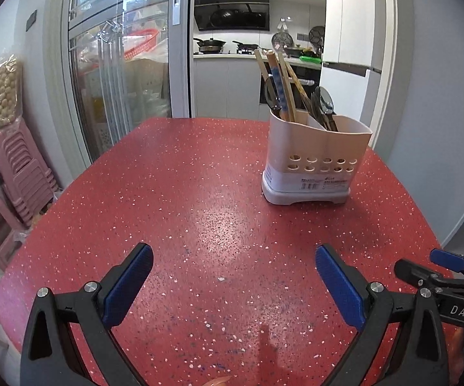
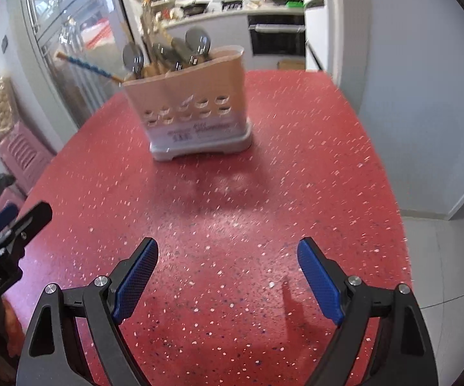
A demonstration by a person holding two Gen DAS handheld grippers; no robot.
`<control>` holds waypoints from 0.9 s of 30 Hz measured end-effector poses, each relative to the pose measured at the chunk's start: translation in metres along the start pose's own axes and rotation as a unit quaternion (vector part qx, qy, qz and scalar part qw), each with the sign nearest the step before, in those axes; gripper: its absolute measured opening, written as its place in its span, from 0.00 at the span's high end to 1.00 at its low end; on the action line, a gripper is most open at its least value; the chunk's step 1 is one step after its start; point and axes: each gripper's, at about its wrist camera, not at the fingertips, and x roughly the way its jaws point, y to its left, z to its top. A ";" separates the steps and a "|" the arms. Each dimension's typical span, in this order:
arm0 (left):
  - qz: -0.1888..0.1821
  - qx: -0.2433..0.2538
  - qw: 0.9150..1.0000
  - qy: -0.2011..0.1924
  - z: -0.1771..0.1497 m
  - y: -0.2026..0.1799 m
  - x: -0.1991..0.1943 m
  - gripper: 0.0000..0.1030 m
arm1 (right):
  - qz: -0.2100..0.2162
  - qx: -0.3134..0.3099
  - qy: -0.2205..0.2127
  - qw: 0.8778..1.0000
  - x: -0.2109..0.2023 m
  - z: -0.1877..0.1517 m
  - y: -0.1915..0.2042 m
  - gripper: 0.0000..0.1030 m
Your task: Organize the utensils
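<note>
One white perforated utensil holder [image 1: 315, 157] is seen standing upright toward the far right of a red speckled table [image 1: 183, 199]. At least three wooden chopsticks [image 1: 285, 87] and three metal spoons [image 1: 323, 99] are held in its two compartments; the exact count cannot be told. The left gripper [image 1: 233, 286] and right gripper [image 2: 227, 278] are both held wide apart and empty above the near tabletop, well apart from the holder.

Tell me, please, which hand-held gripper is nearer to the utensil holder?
Right, though only slightly. The right hand-held gripper faces the utensil holder almost straight ahead; from the left hand-held gripper it stands ahead, off to the right.
</note>
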 end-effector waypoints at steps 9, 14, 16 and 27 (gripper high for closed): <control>-0.005 0.011 0.999 -0.032 -0.009 -0.003 -0.012 0.00 | -0.029 -0.004 -0.077 0.997 -0.024 -0.006 0.005 0.12; -0.010 0.011 0.999 -0.045 -0.012 -0.003 -0.017 0.00 | -0.049 -0.014 -0.109 0.993 -0.033 -0.008 0.009 0.12; -0.013 0.010 0.999 -0.046 -0.012 -0.004 -0.017 0.00 | -0.053 -0.014 -0.117 0.992 -0.036 -0.008 0.010 0.12; -0.021 0.013 0.998 -0.054 -0.011 -0.010 -0.017 0.00 | -0.086 -0.013 -0.157 0.984 -0.048 -0.006 0.011 0.12</control>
